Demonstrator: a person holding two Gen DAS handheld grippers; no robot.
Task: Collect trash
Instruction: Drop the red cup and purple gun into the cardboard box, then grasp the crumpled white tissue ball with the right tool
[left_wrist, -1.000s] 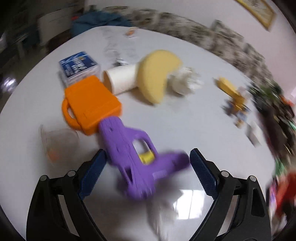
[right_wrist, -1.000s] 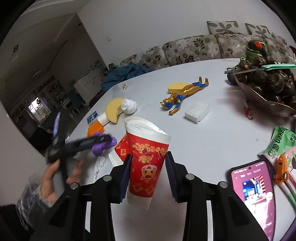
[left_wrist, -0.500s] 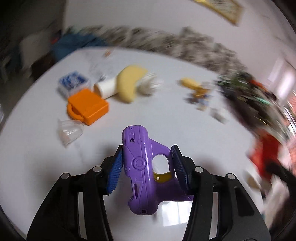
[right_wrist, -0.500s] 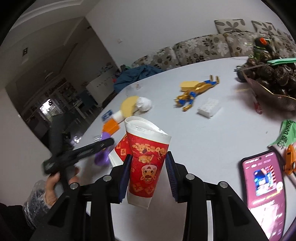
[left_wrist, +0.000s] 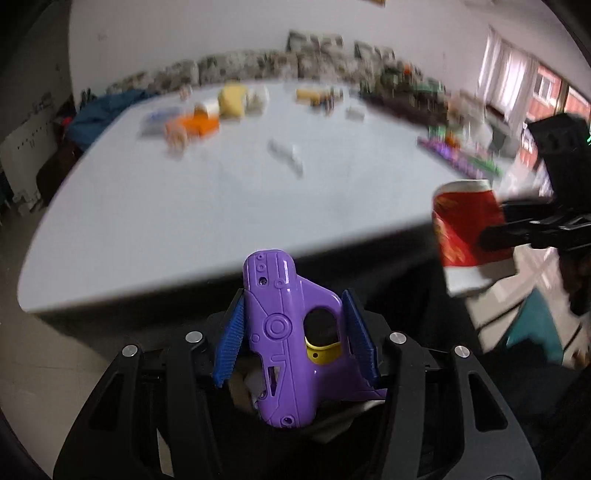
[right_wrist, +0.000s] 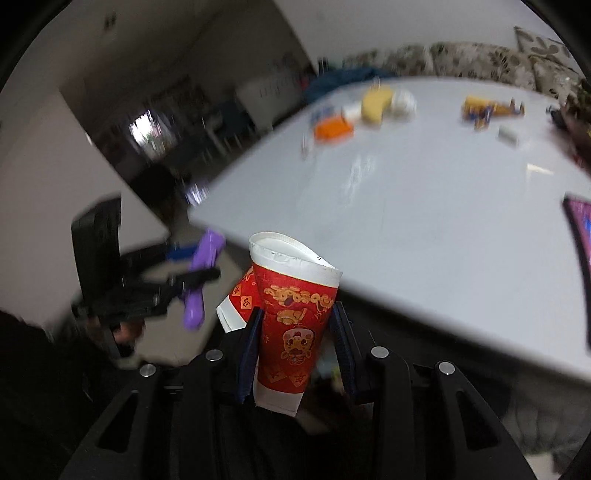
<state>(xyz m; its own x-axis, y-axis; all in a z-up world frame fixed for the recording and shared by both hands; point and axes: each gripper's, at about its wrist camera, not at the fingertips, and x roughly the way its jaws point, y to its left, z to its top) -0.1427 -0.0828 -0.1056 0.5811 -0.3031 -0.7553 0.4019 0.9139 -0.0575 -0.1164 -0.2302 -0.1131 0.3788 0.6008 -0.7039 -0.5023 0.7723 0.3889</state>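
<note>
left gripper jaws now pinching purple toy gun, lifted off the bench; right gripper jaws pinch red paper cup; both probably headed binward.

I see the purple plastic toy gun at six o'clock below the white round table's near edge, the red paper cup at three o'clock, and the orange plastic case far at eleven.

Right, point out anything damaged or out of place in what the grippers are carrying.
The red paper cup in the right gripper is crushed, its rim bent out of round. The left gripper holds a purple toy gun, an odd pick for trash.
</note>
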